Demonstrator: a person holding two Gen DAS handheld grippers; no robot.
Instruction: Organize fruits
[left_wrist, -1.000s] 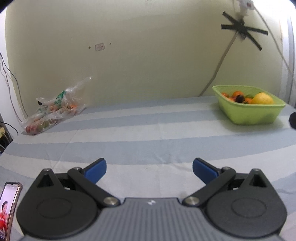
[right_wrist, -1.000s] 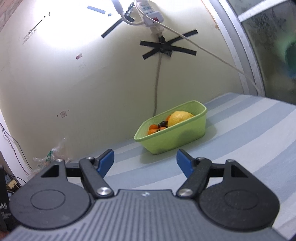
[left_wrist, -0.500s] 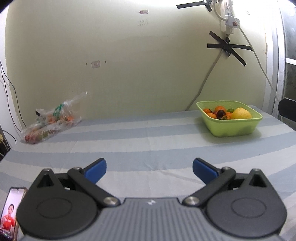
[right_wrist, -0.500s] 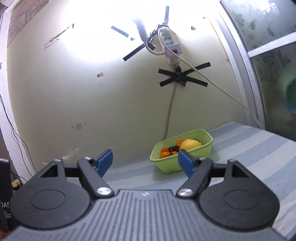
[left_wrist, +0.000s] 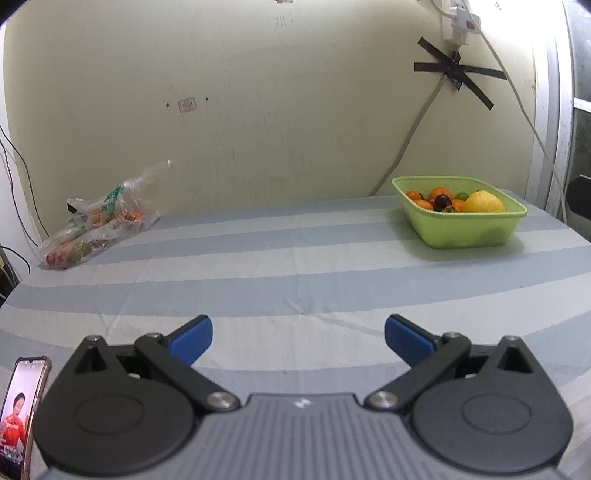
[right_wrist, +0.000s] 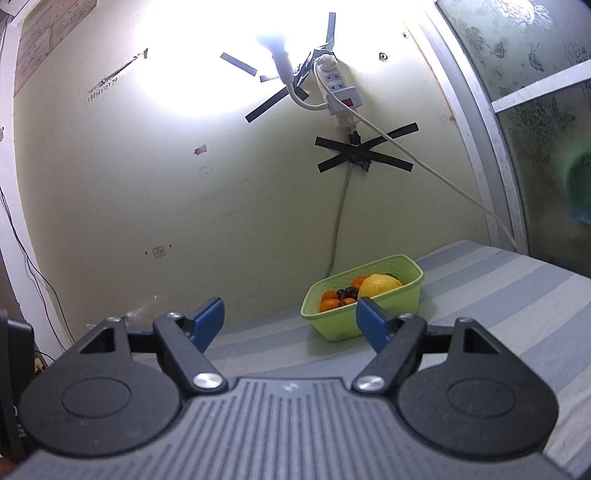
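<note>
Fruits (right_wrist: 376, 286) in green basket (right_wrist: 369, 321) lie beyond the open right gripper (right_wrist: 290, 317).

striped table (left_wrist: 295, 266): basket (left_wrist: 461, 230), bag (left_wrist: 96, 225), phone (left_wrist: 20, 410)

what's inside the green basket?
Green basket holds a big yellow citrus, several small oranges and a dark round fruit. Anything beneath them is hidden.

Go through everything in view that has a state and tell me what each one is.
Green basket: upright, holding fruit.
Plastic bag: lying down, fruit inside.
Phone: screen on.
Left gripper: jaws open, empty.
Right gripper: jaws open, empty.
Wall lamp: lit.
</note>
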